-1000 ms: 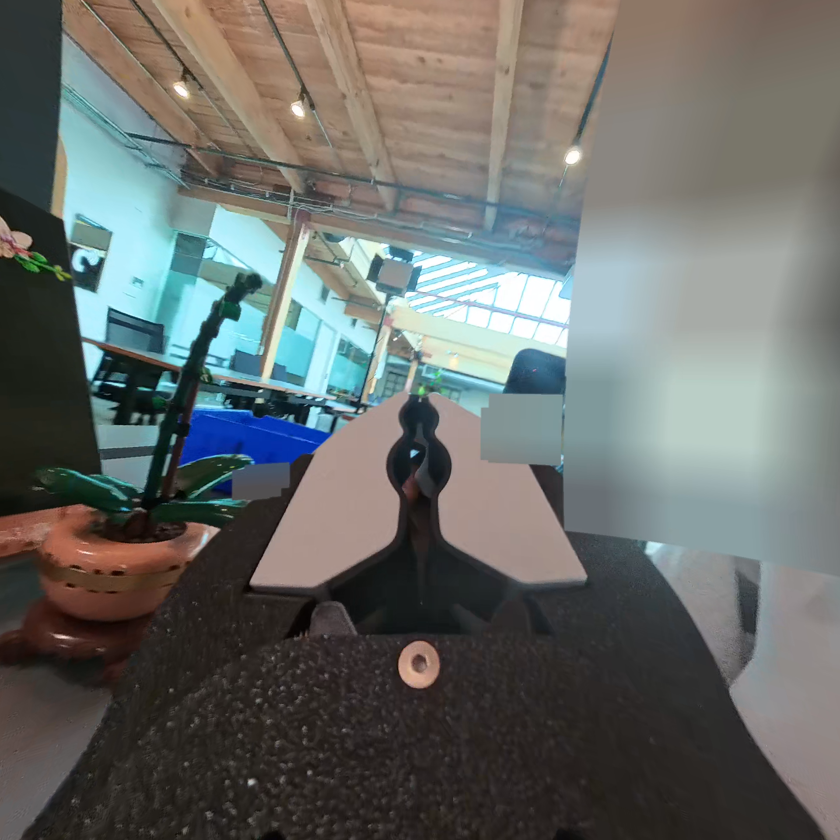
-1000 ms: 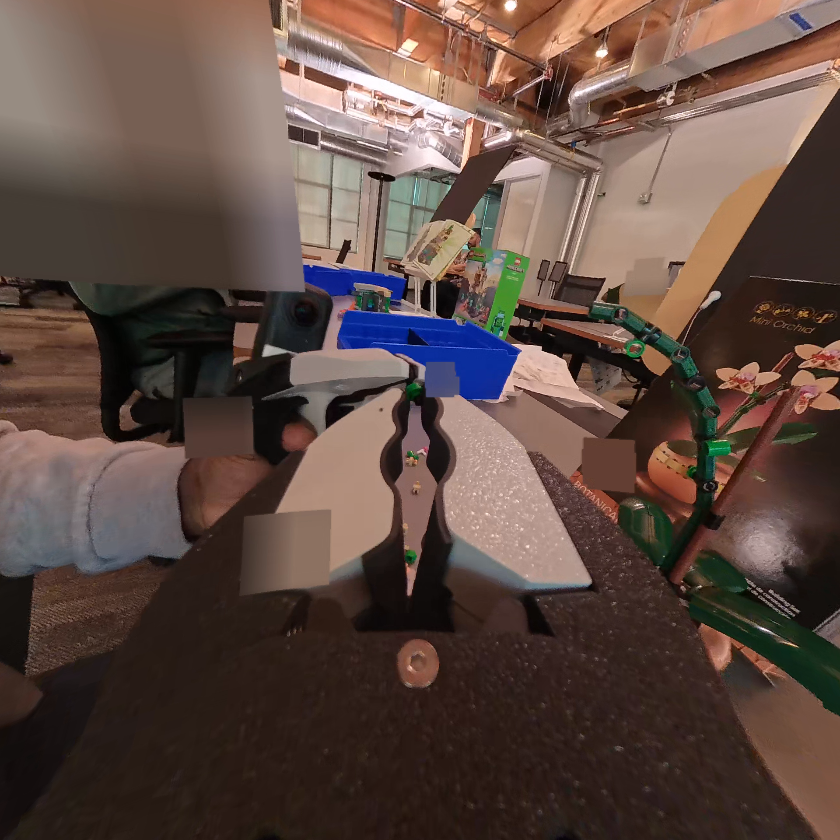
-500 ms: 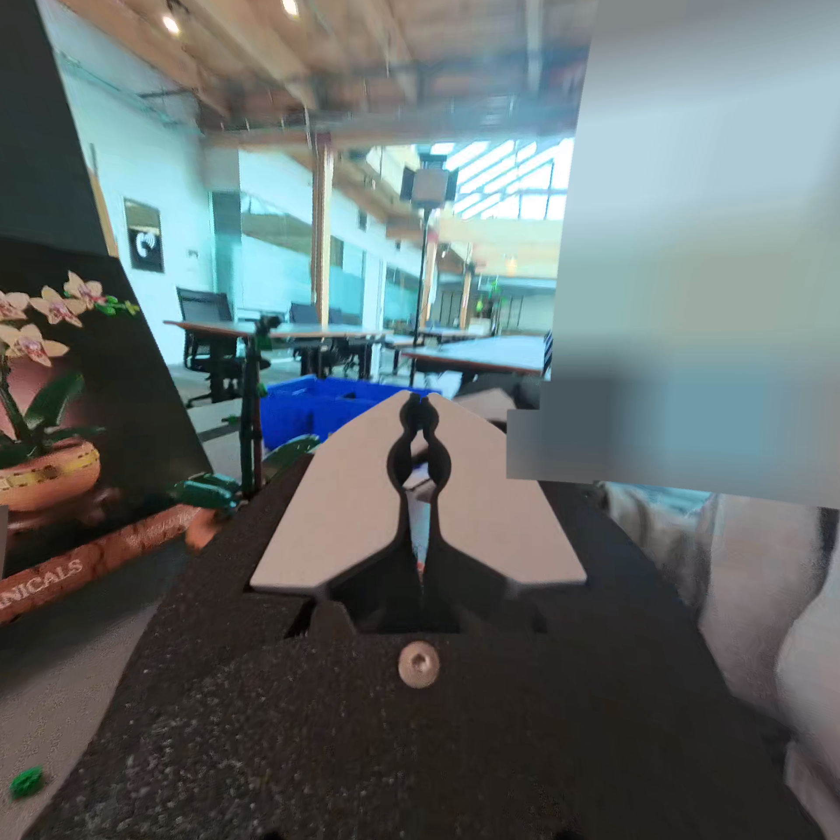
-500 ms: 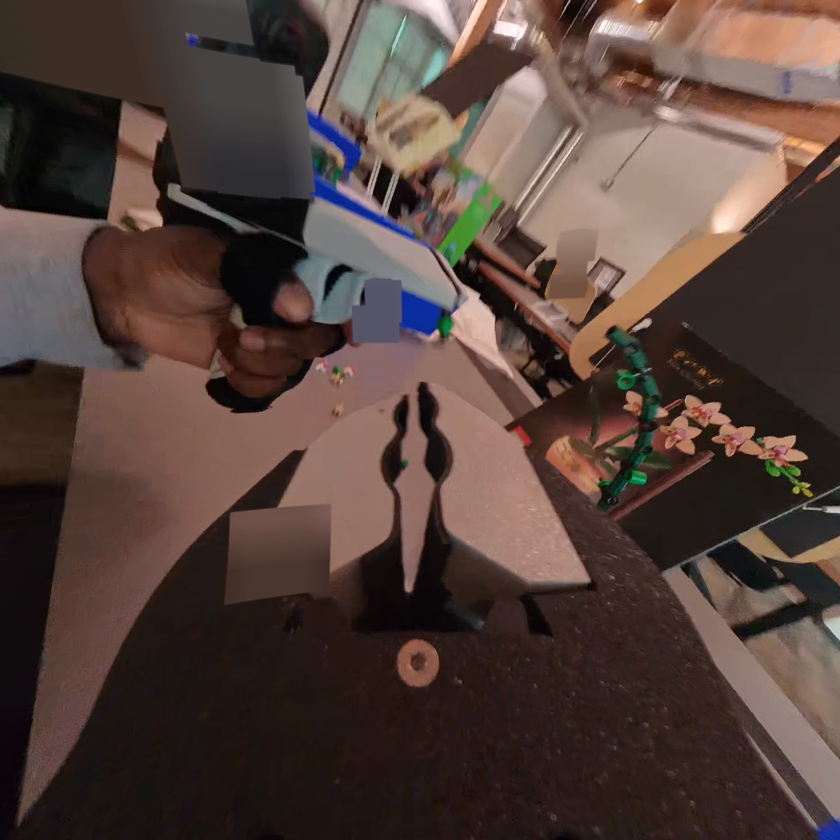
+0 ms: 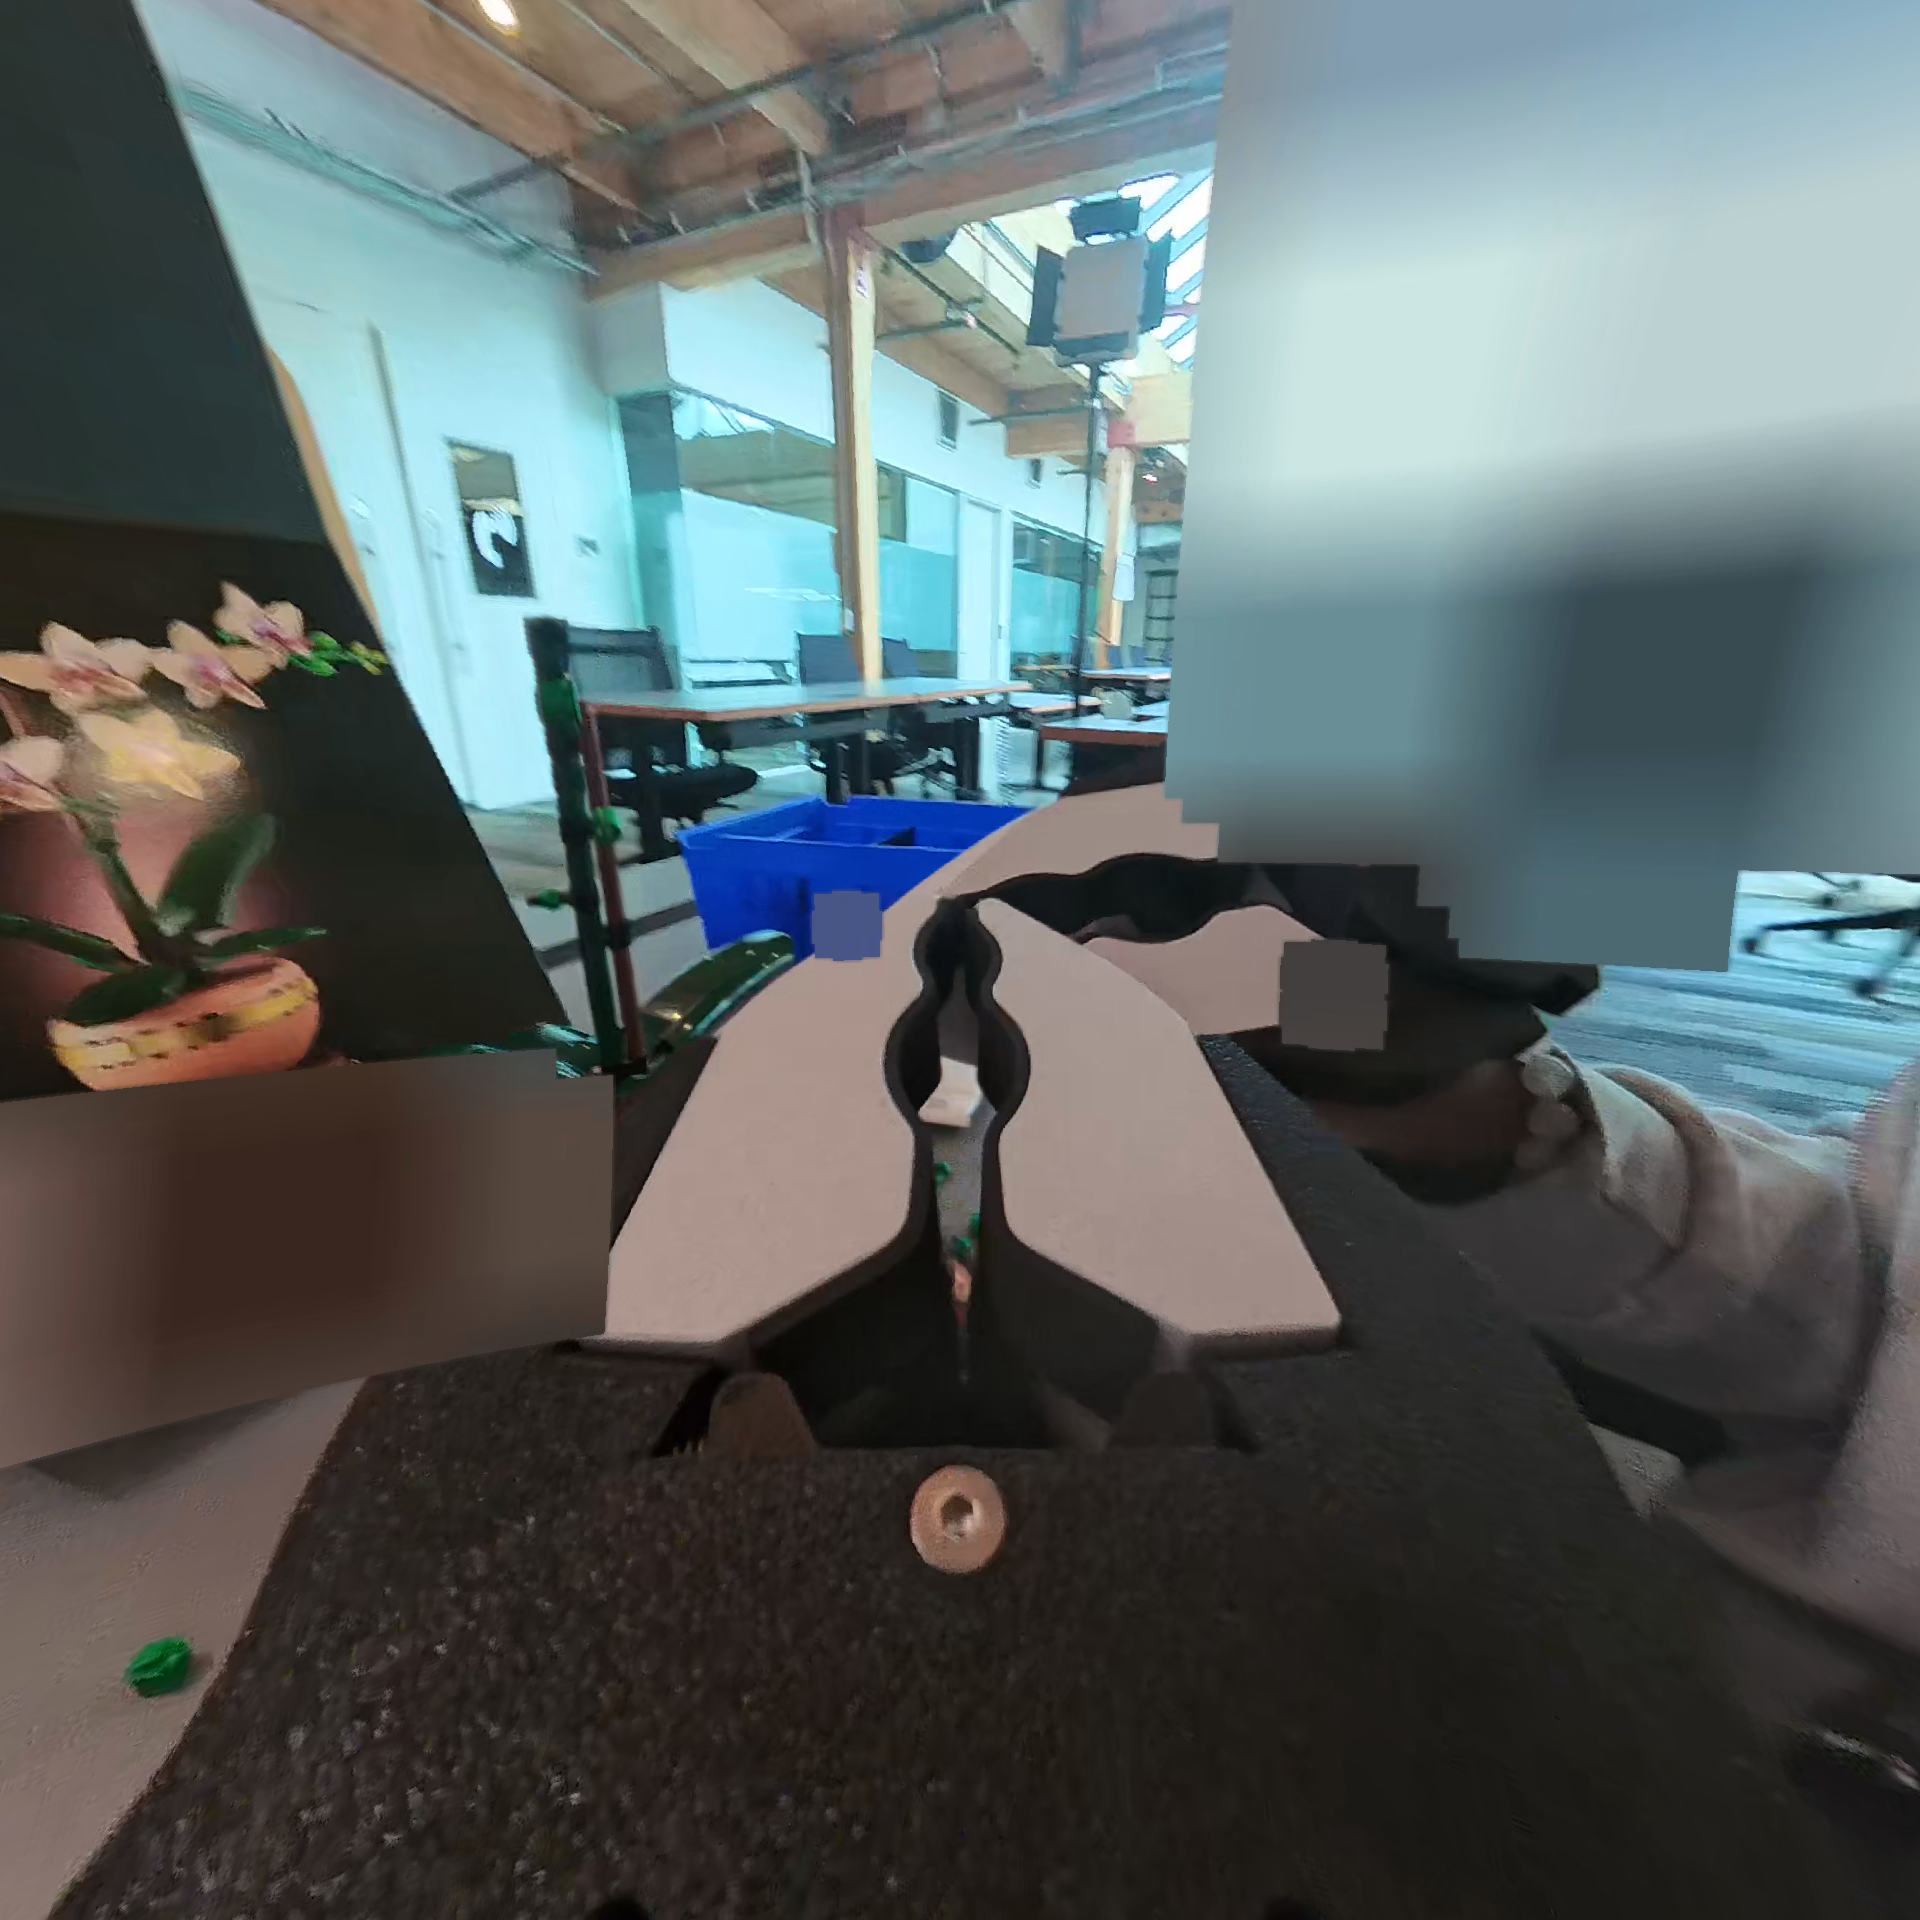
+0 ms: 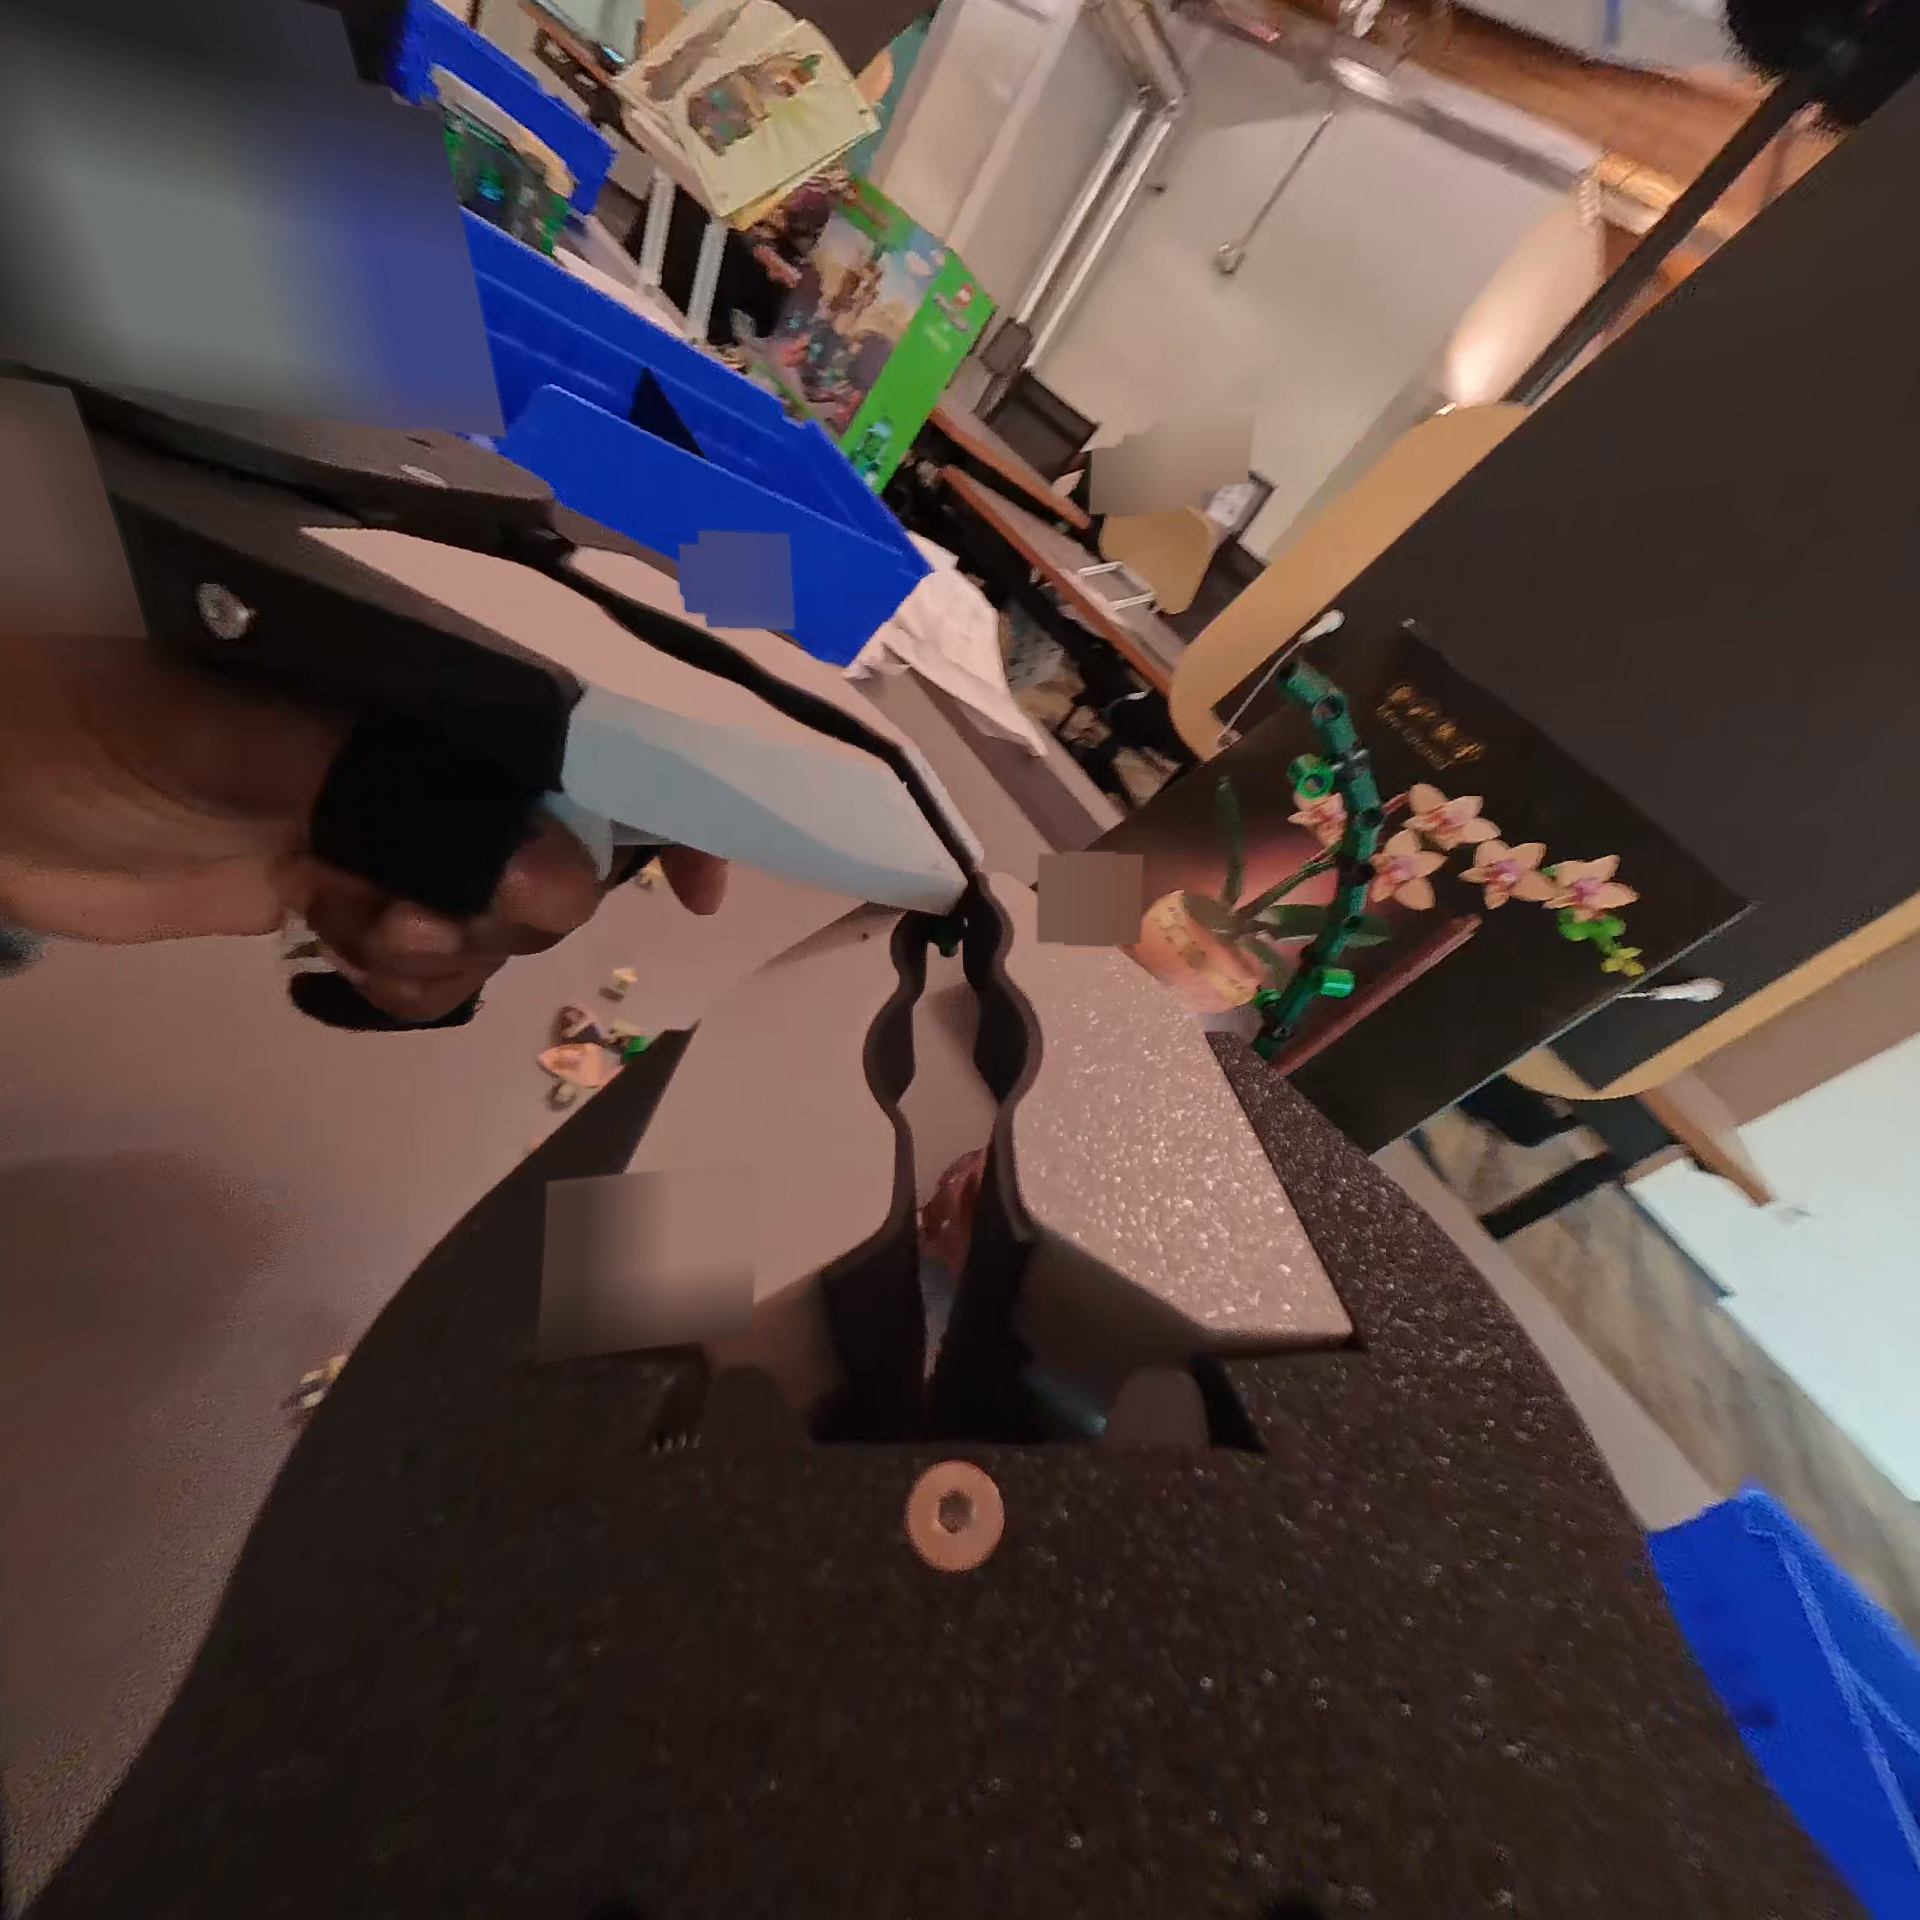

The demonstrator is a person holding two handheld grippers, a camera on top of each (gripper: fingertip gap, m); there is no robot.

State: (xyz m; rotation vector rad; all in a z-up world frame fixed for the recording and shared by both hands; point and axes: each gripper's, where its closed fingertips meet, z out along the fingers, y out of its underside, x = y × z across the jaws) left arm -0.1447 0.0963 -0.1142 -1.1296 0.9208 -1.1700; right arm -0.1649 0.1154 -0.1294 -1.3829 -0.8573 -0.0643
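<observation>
My left gripper (image 5: 961, 914) is shut. In the right wrist view it comes in from the left in a hand (image 6: 156, 810), and its tip (image 6: 968, 885) holds a small green piece (image 6: 943, 935). My right gripper (image 6: 948, 920) is shut to a narrow slit. The green piece sits in that slit, where the two tips meet. I cannot tell whether the right fingers grip it. In the left wrist view the right gripper's fingers (image 5: 1164, 935) reach in from the right and hide the piece.
A green brick orchid stem (image 6: 1340, 831) stands before a dark box with an orchid picture (image 6: 1558, 810). Loose small pieces (image 6: 582, 1049) lie on the grey table (image 6: 208, 1195), and one green piece (image 5: 158, 1665) lies near the left gripper. Blue bins (image 6: 675, 488) stand behind.
The two grippers were apart half a second ago, the left one holding the green piece. Their tips have come back together, and the right view has tilted.
</observation>
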